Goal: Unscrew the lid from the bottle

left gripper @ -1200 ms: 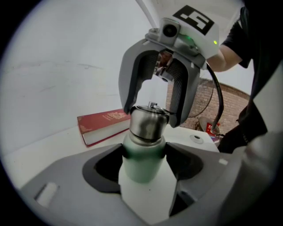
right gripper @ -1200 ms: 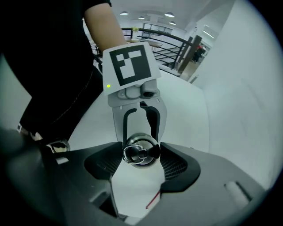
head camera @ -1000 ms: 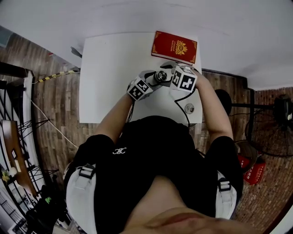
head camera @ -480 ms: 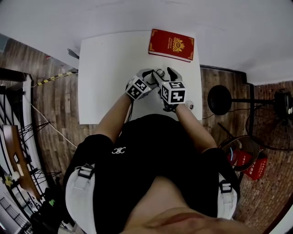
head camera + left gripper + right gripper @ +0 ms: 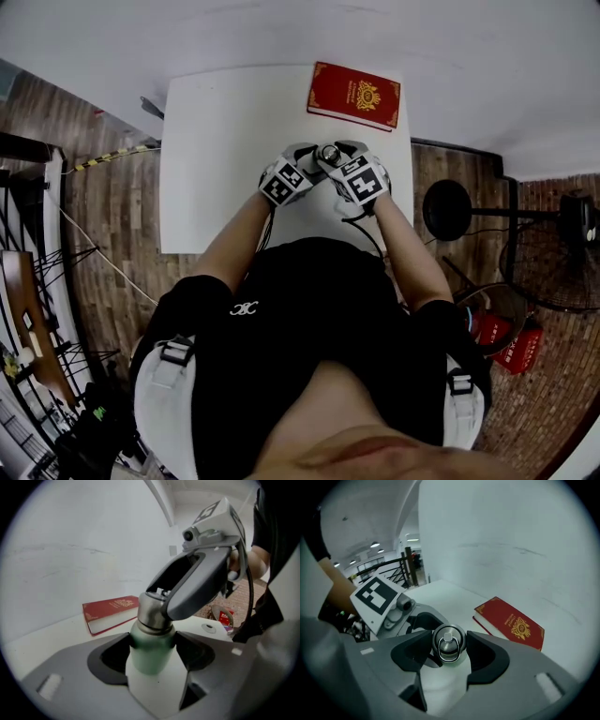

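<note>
While L gripper (image 5: 151,648) clamps bottle (image 5: 149,662) body, R gripper (image 5: 449,651) closing on lid (image 5: 449,643), pads touching; red book (image 5: 509,623) behind, apart.

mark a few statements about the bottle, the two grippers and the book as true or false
1. The lid is on the bottle. True.
2. The left gripper is empty. False: its jaws clamp the bottle's green body.
3. The right gripper is gripping the red book. False: its jaws are closing on the lid from above, one pad at each side of it.
4. The red book lies flat on the white table, apart from the bottle. True.
</note>
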The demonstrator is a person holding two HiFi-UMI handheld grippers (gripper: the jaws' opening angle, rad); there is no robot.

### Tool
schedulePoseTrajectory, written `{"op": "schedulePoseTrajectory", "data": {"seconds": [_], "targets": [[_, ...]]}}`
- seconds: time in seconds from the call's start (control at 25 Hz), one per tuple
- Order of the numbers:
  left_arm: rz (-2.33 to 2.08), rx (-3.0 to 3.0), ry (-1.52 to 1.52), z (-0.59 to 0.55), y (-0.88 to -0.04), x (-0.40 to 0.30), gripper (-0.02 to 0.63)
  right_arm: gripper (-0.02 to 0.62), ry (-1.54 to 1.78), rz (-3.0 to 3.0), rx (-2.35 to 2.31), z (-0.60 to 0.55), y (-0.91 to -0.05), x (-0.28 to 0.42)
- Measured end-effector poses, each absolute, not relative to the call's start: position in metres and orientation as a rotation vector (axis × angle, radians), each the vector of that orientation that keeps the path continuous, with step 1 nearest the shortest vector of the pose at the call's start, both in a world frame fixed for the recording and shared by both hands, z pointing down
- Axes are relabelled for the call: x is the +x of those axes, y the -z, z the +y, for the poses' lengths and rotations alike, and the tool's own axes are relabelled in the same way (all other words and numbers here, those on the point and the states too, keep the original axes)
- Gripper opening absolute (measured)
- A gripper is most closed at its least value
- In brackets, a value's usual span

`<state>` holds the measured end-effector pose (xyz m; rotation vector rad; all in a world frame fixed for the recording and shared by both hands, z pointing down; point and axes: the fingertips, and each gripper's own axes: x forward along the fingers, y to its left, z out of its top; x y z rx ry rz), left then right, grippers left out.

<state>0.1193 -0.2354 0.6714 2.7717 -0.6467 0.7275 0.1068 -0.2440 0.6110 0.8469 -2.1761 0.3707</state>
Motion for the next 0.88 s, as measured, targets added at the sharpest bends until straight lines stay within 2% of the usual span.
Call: {"op": "schedulePoseTrajectory", "data": {"seconds": [0.12, 0.28, 0.44, 0.68, 0.88], "targets": [[-0.648, 2.772, -0.732, -0.235, -0.671, 0.119, 0.36, 0.233, -0.227, -2.12, 0.489, -0.24, -0.614, 0.104], [-0.647, 2.772, -0.744, -0.234, -0.671, 0.12, 0.36, 0.233, 0.146, -1.986, -0.027, -0.226, -0.623, 0.105], [-0.645, 2.765, -0.753, -0.235, -0.672, 0.12, 0.36, 0.235, 0.274, -1.849, -0.178, -0.223, -0.626, 0.106], [-0.65, 2.763, -0.743, -0.235, -0.671, 0.118, 0.36, 0.236, -0.095, -2.252, 0.229, -0.235, -0.574, 0.097], [-0.656, 2.758, -0.743, -0.236, -0.675, 0.12, 0.36, 0.235, -0.739, -2.518, 1.003, -0.265, -0.561, 0.125]]}}
